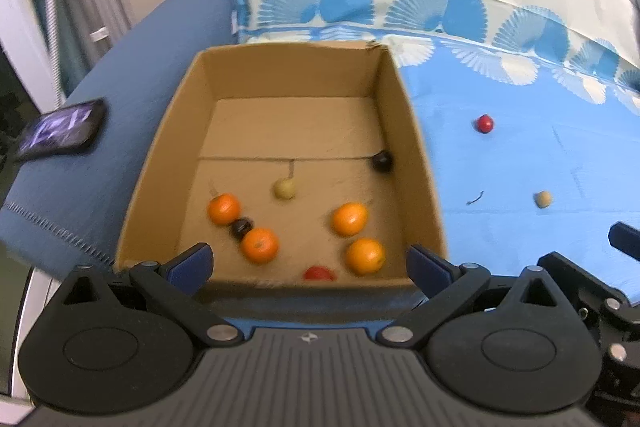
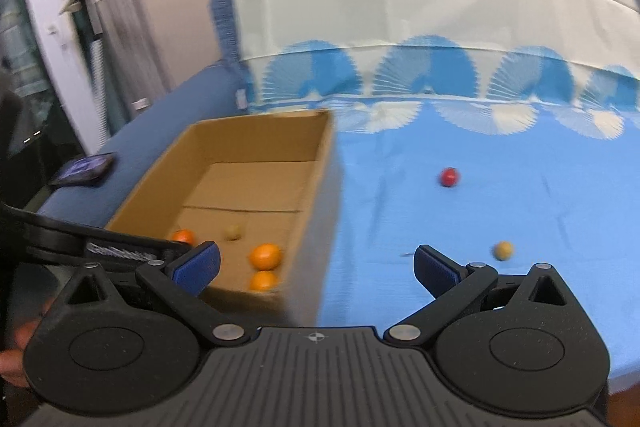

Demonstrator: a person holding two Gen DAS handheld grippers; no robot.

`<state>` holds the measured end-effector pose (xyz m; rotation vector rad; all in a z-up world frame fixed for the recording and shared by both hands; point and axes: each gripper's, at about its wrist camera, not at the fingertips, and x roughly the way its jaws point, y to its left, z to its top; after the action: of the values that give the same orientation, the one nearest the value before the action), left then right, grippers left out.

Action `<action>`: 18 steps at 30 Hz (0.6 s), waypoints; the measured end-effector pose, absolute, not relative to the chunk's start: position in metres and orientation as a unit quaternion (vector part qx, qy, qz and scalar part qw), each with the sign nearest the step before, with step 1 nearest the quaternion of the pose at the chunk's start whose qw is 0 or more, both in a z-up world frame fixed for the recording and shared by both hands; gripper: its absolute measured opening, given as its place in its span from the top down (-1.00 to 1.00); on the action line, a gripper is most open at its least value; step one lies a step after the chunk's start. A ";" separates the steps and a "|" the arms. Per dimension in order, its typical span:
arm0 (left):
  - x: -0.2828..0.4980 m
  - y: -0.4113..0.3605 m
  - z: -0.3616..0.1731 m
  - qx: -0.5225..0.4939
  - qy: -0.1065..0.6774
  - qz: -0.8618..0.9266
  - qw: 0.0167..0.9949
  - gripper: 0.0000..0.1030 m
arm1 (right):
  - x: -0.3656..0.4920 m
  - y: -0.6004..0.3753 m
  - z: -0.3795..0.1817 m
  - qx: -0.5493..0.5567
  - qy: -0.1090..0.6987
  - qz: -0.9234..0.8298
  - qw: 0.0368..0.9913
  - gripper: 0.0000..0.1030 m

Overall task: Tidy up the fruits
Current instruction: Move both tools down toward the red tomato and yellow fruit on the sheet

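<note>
Most of the fruit already sits in the box point(image 1: 200, 131) — four oranges point(image 1: 351, 219), a pale one and two dark ones loose on its floor, a red one against the near wall — while a red fruit point(image 2: 449, 177) and a tan fruit point(image 2: 503, 250) lie on the sheet point(image 2: 520, 203), well apart. My left gripper point(image 1: 310, 263) hangs over the box's near edge, tongs apart and empty, as if after a drop. My right gripper point(image 2: 316, 263), also spread and empty, faces open sheet just beside the box wall — I judge a clear run to the tan fruit.

You face a matt brown cardboard box point(image 1: 404, 131) on smooth blue printed cloth point(image 1: 520, 163); the oranges point(image 1: 350, 219) look faintly glossy.
</note>
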<state>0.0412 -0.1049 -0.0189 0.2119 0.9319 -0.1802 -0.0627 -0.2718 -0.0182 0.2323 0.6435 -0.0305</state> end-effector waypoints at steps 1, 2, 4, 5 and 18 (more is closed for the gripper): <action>0.046 -0.111 -0.018 0.104 0.446 -0.090 0.884 -0.99 | -0.063 -0.280 -0.022 0.118 0.315 -0.027 0.941 -0.98; 0.050 -0.118 -0.018 0.107 0.444 -0.095 0.885 -0.99 | -0.061 -0.289 -0.025 0.120 0.314 -0.039 0.941 -0.98; 0.059 -0.134 -0.017 0.114 0.439 -0.108 0.885 -0.99 | -0.058 -0.307 -0.032 0.123 0.312 -0.070 0.939 -0.98; 0.064 -0.143 -0.016 0.119 0.437 -0.115 0.884 -0.99 | -0.056 -0.317 -0.037 0.123 0.312 -0.085 0.938 -0.98; 0.184 -0.306 -0.076 0.157 0.460 -0.222 0.846 -0.99 | 0.016 -0.425 -0.144 0.118 0.366 -0.211 0.899 -0.98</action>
<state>0.1839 -0.3059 -0.0764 0.3314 0.9696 -0.4675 0.0159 -0.4250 -0.1445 0.2448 0.7586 -0.4360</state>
